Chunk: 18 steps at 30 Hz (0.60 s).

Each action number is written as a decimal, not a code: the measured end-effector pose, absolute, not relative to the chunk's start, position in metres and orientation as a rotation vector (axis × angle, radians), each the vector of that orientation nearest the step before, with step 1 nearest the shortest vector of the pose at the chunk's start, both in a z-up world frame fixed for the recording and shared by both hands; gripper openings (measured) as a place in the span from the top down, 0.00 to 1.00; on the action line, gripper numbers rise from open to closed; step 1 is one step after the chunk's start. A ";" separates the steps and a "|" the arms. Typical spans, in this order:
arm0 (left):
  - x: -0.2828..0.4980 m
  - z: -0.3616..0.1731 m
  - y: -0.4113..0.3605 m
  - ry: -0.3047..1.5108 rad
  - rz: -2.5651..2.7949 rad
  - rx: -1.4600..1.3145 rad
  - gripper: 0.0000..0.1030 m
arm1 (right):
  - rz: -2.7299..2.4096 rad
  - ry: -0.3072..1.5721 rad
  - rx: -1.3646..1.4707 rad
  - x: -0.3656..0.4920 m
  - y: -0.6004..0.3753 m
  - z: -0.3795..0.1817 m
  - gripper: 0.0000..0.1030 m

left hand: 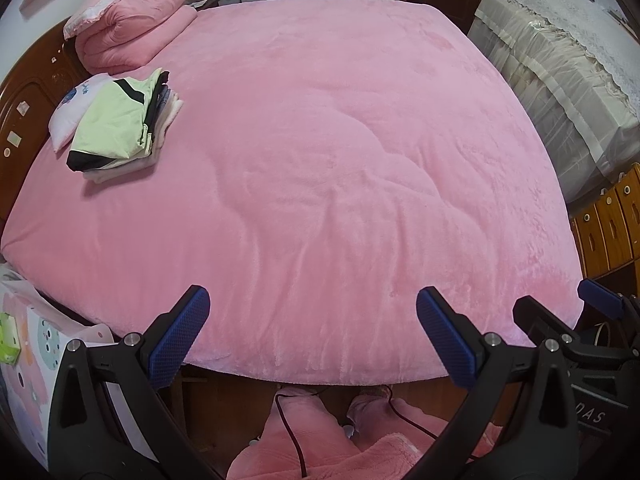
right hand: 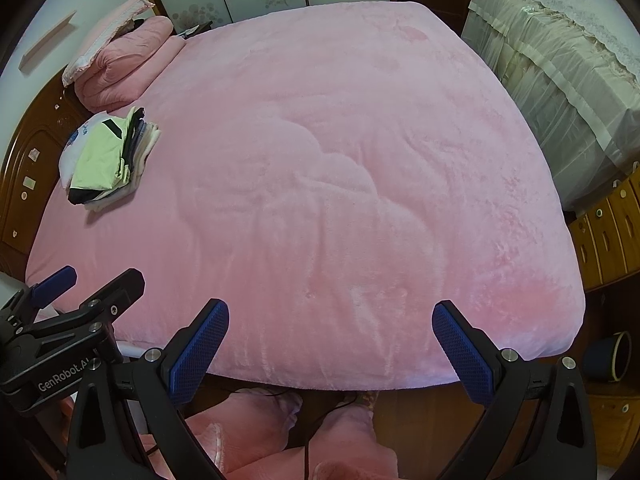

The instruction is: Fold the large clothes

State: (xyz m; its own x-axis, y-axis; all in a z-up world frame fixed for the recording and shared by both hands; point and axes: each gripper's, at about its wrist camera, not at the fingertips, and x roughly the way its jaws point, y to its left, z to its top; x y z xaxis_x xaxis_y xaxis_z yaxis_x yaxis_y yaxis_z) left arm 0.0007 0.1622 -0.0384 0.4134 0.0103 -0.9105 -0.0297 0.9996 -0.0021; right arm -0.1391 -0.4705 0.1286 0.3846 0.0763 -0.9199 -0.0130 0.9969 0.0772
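Note:
A stack of folded clothes (left hand: 120, 128), with a pale green garment with black trim on top, lies at the left side of the pink bed (left hand: 340, 160). It also shows in the right wrist view (right hand: 108, 160). My left gripper (left hand: 312, 332) is open and empty, held above the bed's near edge. My right gripper (right hand: 330, 344) is open and empty too, just beside it. Each gripper shows at the other view's edge: the right one (left hand: 600, 308), the left one (right hand: 80, 284). No unfolded garment lies on the bed.
A folded pink quilt (left hand: 132, 28) and pillow sit at the headboard corner. A white pillow (left hand: 72, 108) lies under the stack. A covered cabinet (left hand: 560, 80) stands right of the bed. Wooden drawers (left hand: 612, 220) stand nearer. A bag (left hand: 32, 360) stands at lower left.

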 end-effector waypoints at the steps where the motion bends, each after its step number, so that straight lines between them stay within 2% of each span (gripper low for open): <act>1: 0.001 -0.039 0.162 1.145 0.024 -0.019 0.01 | 0.057 1.174 0.061 -0.140 -0.470 0.129 0.00; 18: 0.017 -0.042 0.165 1.147 0.009 -0.008 0.01 | 0.059 1.176 0.060 -0.130 -0.474 0.126 0.00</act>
